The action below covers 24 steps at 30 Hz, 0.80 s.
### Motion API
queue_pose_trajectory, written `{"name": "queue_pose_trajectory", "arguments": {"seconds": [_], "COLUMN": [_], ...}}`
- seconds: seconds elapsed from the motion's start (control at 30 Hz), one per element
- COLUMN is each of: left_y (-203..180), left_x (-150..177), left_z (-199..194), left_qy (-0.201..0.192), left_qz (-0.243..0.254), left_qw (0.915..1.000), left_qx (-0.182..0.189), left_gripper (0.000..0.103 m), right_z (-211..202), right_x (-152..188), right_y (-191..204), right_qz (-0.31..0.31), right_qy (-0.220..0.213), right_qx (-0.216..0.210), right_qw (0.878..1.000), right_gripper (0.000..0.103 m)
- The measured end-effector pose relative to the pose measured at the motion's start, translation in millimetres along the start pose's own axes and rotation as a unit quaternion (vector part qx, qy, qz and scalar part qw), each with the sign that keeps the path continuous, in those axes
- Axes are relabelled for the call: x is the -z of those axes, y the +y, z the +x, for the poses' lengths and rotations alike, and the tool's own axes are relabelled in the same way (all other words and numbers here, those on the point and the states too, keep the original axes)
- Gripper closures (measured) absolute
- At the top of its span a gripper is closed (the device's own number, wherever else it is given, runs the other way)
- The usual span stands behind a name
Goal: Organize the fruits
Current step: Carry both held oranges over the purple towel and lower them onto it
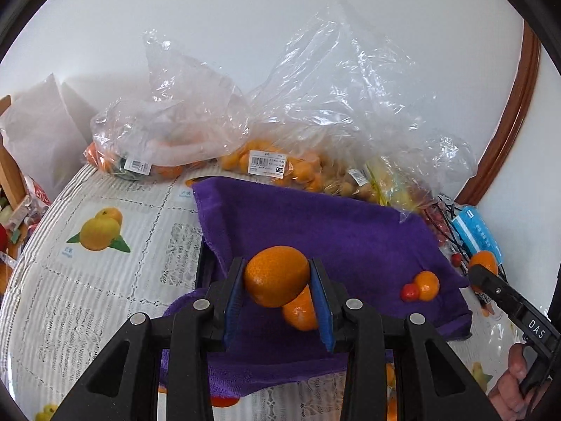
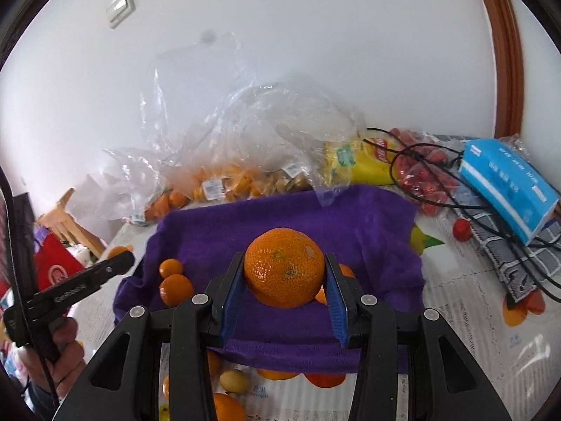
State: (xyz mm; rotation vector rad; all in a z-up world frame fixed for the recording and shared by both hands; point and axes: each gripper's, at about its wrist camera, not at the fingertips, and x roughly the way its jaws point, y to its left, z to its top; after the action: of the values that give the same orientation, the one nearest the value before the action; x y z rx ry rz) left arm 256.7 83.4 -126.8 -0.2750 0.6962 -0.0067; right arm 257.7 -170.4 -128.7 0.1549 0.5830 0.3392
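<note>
My left gripper (image 1: 277, 263) is shut on a mandarin (image 1: 277, 280), held above a purple towel (image 1: 350, 231). Another mandarin (image 1: 301, 312) lies on the towel just below it. A small orange (image 1: 427, 285) and a red fruit (image 1: 409, 292) lie touching at the towel's right. My right gripper (image 2: 284, 259) is shut on a larger mandarin (image 2: 284, 268) over the same towel (image 2: 280, 217). Two small oranges (image 2: 173, 280) rest at the towel's left edge. Each gripper shows in the other's view: the right one (image 1: 480, 270) at the right edge, the left one (image 2: 122, 259) at the left edge.
Clear plastic bags of oranges (image 1: 266, 161) and other fruit line the back by the wall. A banana bag (image 2: 354, 165), red fruit bag (image 2: 420, 172), blue tissue pack (image 2: 505, 182) and black cables (image 2: 455, 203) crowd the right. Loose fruit (image 2: 235, 380) lies before the towel.
</note>
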Motion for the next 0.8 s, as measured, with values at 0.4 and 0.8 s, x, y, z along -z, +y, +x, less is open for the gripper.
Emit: {"name": "queue_pose_trajectory", "arguments": {"seconds": [0.4,0.8], "left_y": [-0.2,-13.1], "left_x": [3.6,10.0], "left_z": [1.6,-1.7], "left_qy": [-0.006,-0.004], "left_qz": [0.001,0.016], "left_qw": [1.0000,0.9997], "left_qx": [-0.006,0.015], "left_gripper": [0.069,0.069], "right_z": [23.6,32.0], "right_x": [16.0,22.6], "right_y": [1.1,-3.2], "right_qz": [-0.018,-0.019], "right_qy": [0.042,0.064], "right_qx": [0.034,0.053], "right_qw": [0.998,0.996], "right_gripper": [0.060,0.060]}}
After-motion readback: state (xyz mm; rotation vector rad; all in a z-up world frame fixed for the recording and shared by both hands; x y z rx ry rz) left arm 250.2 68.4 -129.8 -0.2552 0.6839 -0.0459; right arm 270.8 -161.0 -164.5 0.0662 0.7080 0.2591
